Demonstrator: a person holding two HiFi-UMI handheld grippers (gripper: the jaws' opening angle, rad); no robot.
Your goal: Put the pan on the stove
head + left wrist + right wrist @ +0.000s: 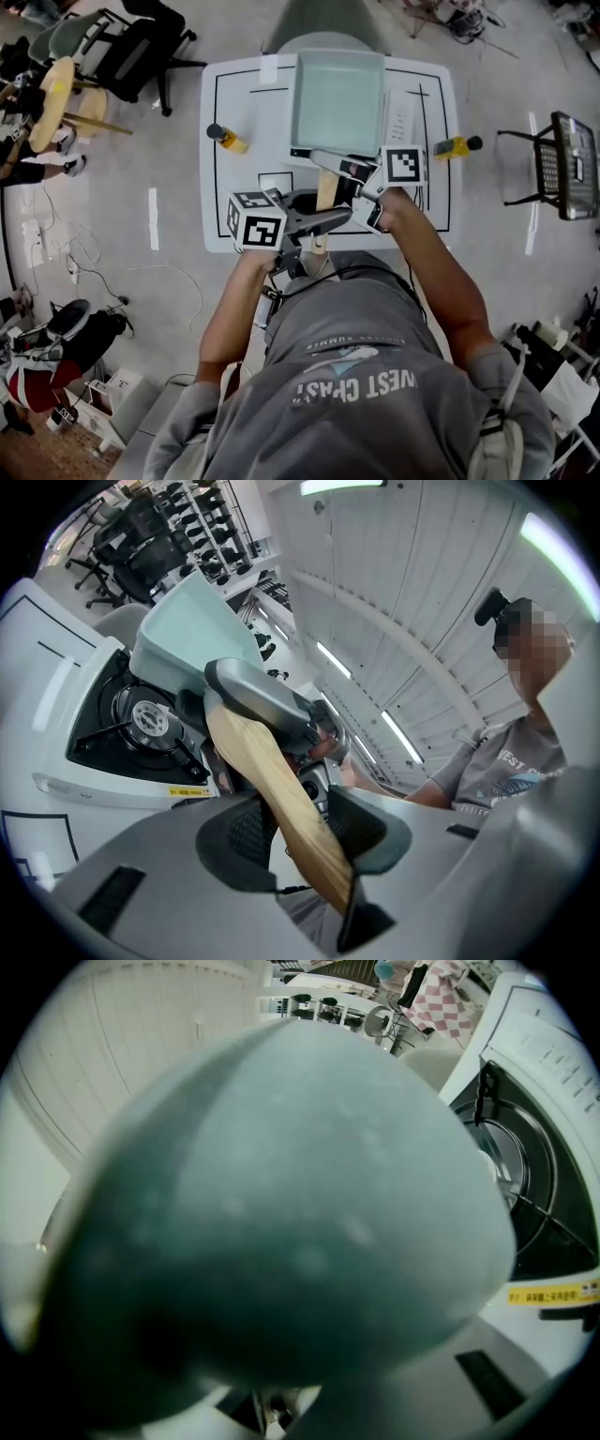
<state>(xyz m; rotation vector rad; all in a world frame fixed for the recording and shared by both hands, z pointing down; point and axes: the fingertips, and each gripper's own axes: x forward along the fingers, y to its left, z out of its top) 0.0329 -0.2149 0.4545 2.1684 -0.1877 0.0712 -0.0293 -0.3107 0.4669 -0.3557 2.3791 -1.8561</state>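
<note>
The pan (337,98) is one pale green square pan with one wooden handle (325,192), and it sits over the single stove (94,761) on the white counter (239,84). Nothing lies inside it. In the left gripper view it tilts, and one burner (145,719) shows under its near edge; you cannot tell whether it touches the supports.

You hold two grippers, each with one marker cube. Your left gripper (323,220) has its tongs clamped on the handle, one pad on each side of the wood. Your right gripper (356,178) is at the pan's near edge, just beside the handle's root. In its own view the pan's wall fills the space between the tongs, which look closed on it.

Two yellow bottles with black caps lie on the counter — one (227,139) left of the pan, one (456,146) right of it, both well apart from it.

The stove carries one yellow label (553,1293), its print too small to read. Your grey shirt appears to read WEST COAST.
</note>
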